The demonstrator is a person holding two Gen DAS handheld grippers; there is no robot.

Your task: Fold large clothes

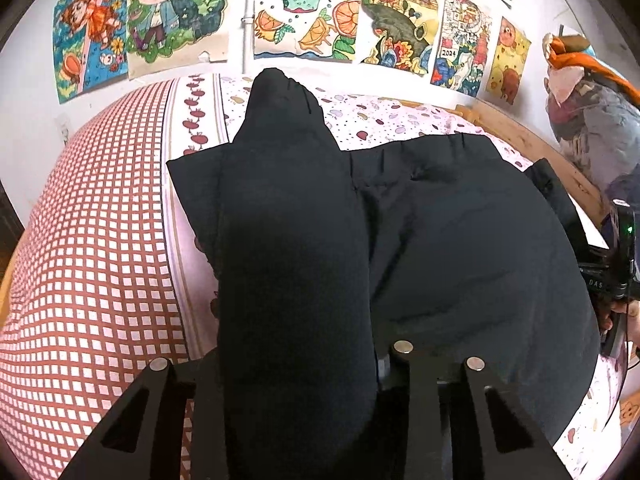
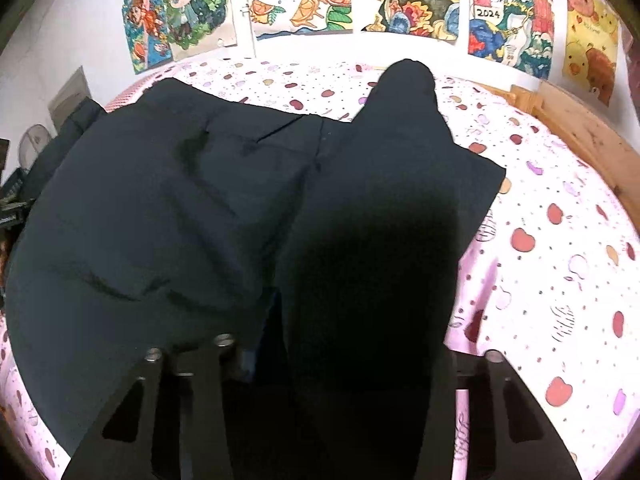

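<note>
Both hand-held grippers clamped on a dark garment over the bed

Nearest, the left hand-held gripper [image 1: 316, 364] pinches a raised fold of the dark garment [image 1: 460, 248], cloth bunched between its jaws and running up toward the wall; the right hand-held gripper [image 2: 320, 356] grips another raised fold the same way. Beyond them, the rest of the garment lies spread on the bed [image 2: 560, 240], over a pink fruit-print sheet beside a red checked cover [image 1: 92, 240]. Farthest, coloured drawings [image 1: 304, 8] hang on the white wall.
</note>
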